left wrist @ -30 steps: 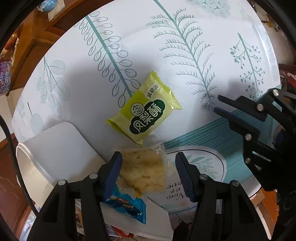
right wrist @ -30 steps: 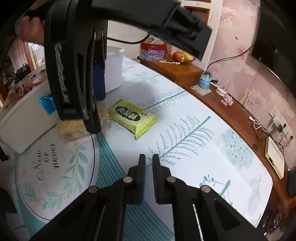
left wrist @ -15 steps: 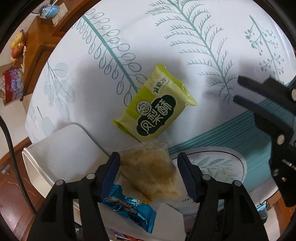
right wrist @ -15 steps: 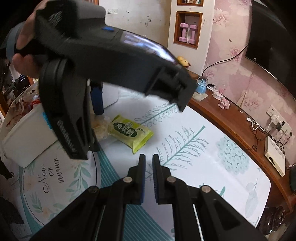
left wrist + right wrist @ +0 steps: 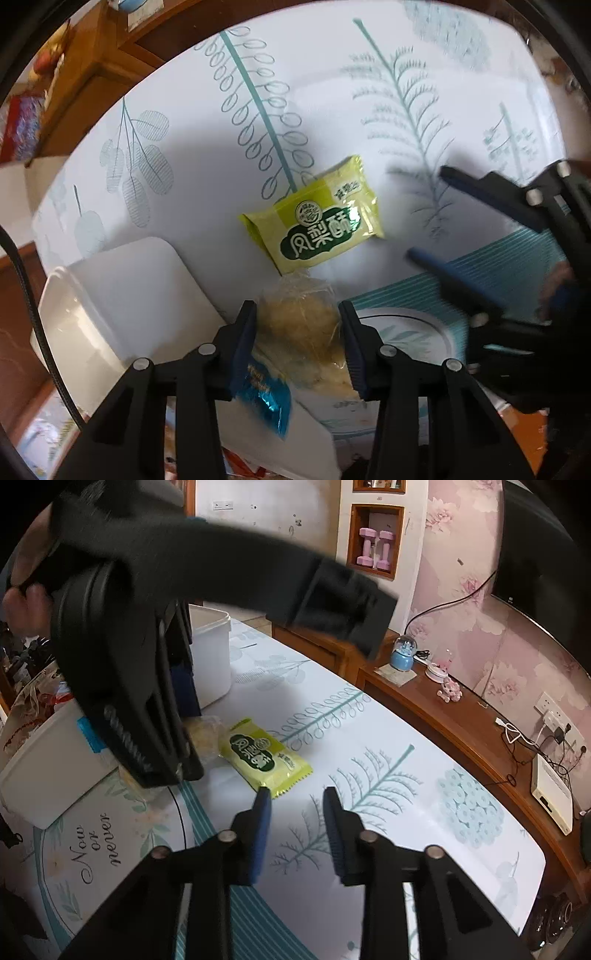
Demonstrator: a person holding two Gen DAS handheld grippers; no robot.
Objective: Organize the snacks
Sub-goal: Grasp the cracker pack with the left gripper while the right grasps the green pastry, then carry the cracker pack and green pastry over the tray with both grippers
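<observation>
The counter (image 5: 406,716) is the largest thing here, covered with a white cloth printed with teal leaves. On it stands a white lidded bin (image 5: 122,295), and beside it a second white container (image 5: 40,775) at the near edge; a blue wrapped snack (image 5: 264,398) lies on that container.

The yellow-green snack packet (image 5: 314,216) lies flat on the cloth, free of both grippers, close to the white bin. Just beside it is the clear-wrapped pastry (image 5: 299,325), which sits between the jaws of the left gripper (image 5: 297,345).

The jaws of the left gripper are closing, and the blue pads seem to press on the two sides of the clear wrapper, so I judge that the step in hand is picking up this pastry. The right gripper (image 5: 295,819) hovers over the cloth near one end of the yellow-green packet; its jaws are opening and nothing is between them.

The next move, I think, calls for lifting the pastry without crushing it, because the wrapper is thin and the content looks crumbly, then carrying it to a container. The right gripper probably prepares to take the yellow-green packet, and needs to come lower around its edge.
</observation>
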